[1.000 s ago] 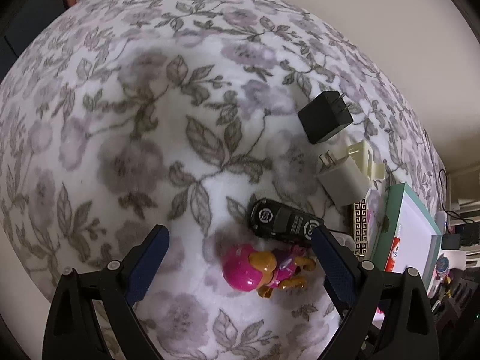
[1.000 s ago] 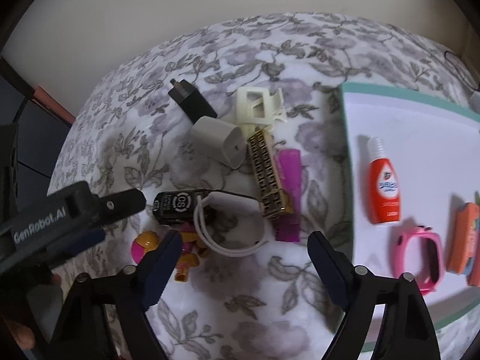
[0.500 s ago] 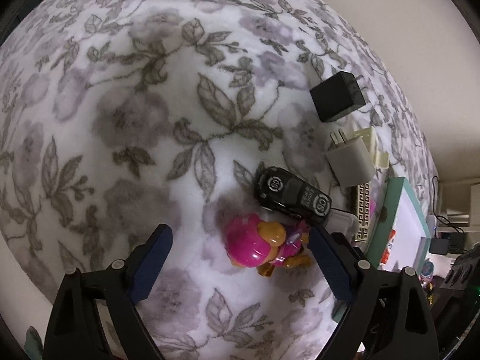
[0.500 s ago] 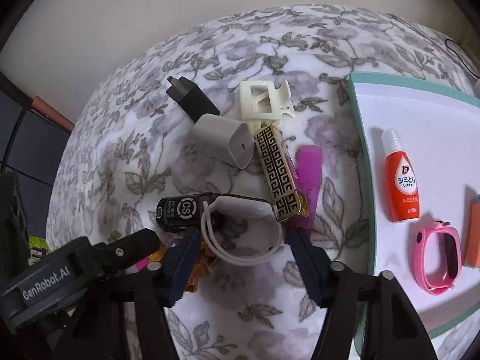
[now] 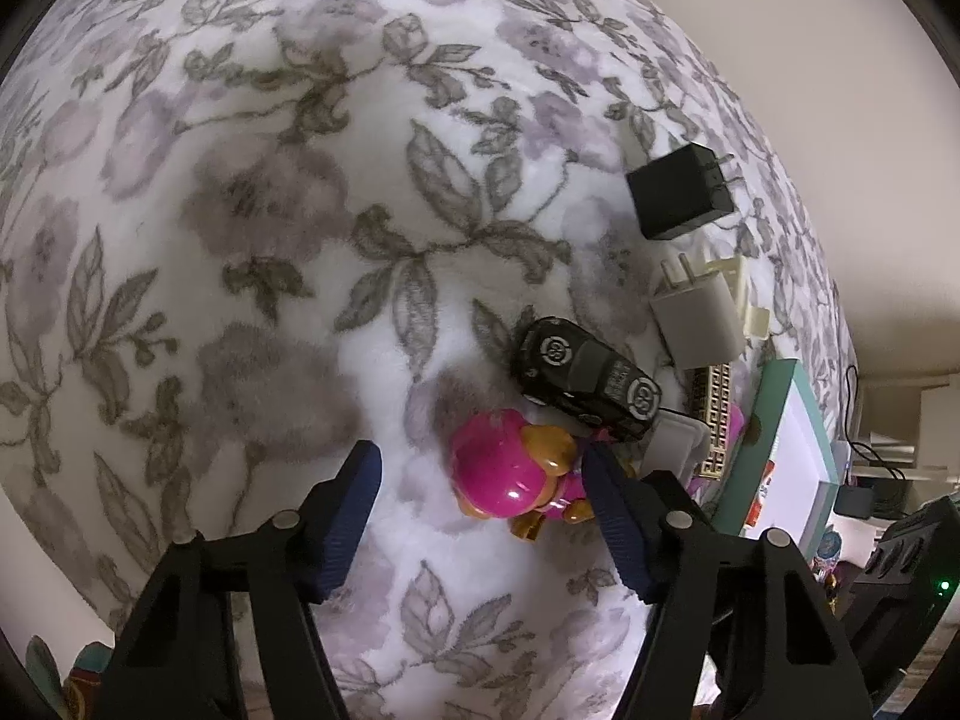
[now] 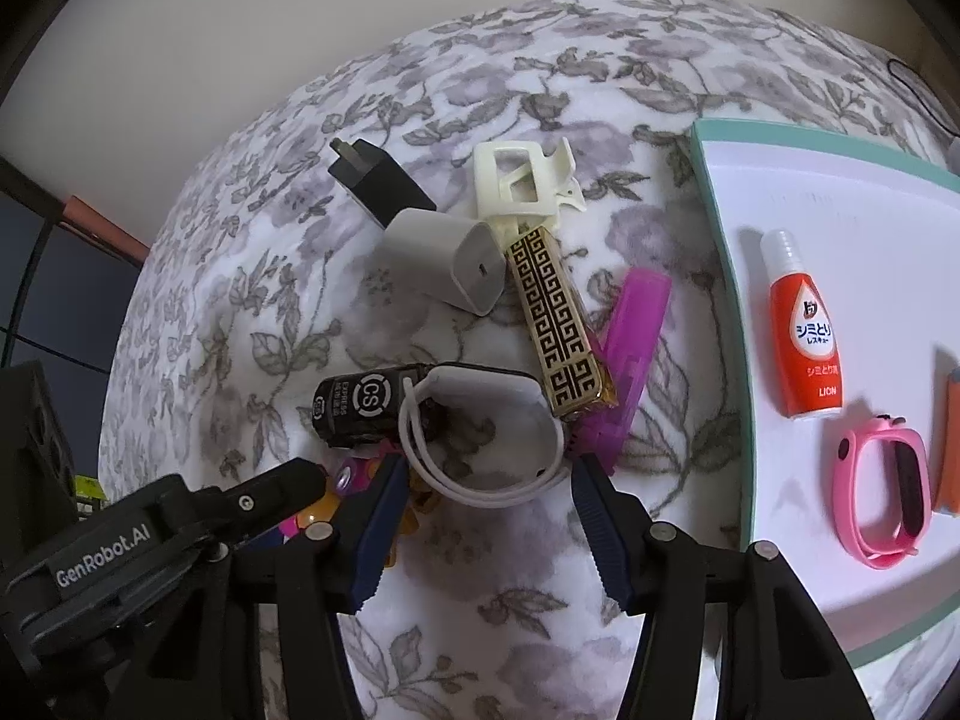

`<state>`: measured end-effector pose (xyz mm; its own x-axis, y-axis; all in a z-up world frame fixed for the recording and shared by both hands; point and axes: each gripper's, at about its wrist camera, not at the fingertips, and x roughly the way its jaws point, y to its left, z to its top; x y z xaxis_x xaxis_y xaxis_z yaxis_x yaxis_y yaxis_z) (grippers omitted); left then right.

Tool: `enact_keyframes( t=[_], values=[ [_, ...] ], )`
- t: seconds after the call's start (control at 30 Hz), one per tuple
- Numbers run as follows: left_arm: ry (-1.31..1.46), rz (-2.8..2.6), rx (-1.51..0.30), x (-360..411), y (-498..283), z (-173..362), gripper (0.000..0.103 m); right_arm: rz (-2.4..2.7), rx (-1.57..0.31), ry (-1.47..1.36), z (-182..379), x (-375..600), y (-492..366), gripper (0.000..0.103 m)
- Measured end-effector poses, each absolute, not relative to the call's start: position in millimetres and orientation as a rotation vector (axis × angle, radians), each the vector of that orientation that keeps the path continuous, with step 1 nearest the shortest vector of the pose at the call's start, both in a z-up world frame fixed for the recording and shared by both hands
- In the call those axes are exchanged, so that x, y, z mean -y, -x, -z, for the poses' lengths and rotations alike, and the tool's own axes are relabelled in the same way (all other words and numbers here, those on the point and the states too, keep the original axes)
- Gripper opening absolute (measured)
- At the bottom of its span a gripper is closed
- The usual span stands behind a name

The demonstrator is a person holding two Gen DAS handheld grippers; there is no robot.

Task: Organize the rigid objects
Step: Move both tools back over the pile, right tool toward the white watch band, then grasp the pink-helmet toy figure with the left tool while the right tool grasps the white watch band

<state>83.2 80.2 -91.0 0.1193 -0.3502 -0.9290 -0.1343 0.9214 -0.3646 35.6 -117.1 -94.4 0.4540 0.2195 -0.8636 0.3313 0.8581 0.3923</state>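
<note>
Toys, chargers and clips lie heaped on the floral blanket (image 5: 252, 252), and the black toy car (image 5: 585, 381) makes a handy landmark. Farthest left in the right wrist view, left of the car and below it, the left gripper (image 5: 480, 495) reaches in. Its jaws have just been closing; they straddle the pink toy figure (image 5: 510, 474), the right finger (image 5: 612, 516) against the figure's far side, the left finger (image 5: 351, 510) standing apart from it, so nothing is pinched. The figure lies just below the car, touching or nearly so.

Above the car sit the black plug (image 6: 378, 180) and, nearer, the white charger (image 6: 447, 255). Right of the charger lies the cream hair claw (image 6: 519, 180), with the gold patterned clip (image 6: 561, 330) running down from it to a spot just right of the car, over the purple comb (image 6: 633, 354).

A white watch (image 6: 480, 438) leans against the car's right end. The right gripper (image 6: 486, 510) has its jaws around the band's lower loop; they have just been closing, and whether the pads press the band I cannot tell.

Well right of the car, the teal-rimmed tray (image 6: 729, 312) carries an orange bottle (image 6: 804, 342), a pink watch (image 6: 882, 498) and an orange object (image 6: 949, 438) cut off by the frame.
</note>
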Motion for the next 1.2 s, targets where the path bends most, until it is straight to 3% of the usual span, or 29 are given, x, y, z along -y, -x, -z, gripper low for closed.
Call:
enact_keyframes(
  t=[0.07,0.27,1.2],
  values=[
    [0.422,0.173,-1.458,-84.0,-82.0,91.8,0.067,0.073,-1.112,-0.582,94.3,119.1,-35.0,0.059],
    [0.406,0.224,-1.453,-73.7,-81.3,89.1,0.046,0.065,-1.109,-0.667,96.1,126.1,-31.6,0.059],
    [0.396,0.240,-1.452,-62.9,-85.3,89.9,0.045,0.062,-1.078,-0.775,105.6,127.2,-38.4,0.060]
  ],
)
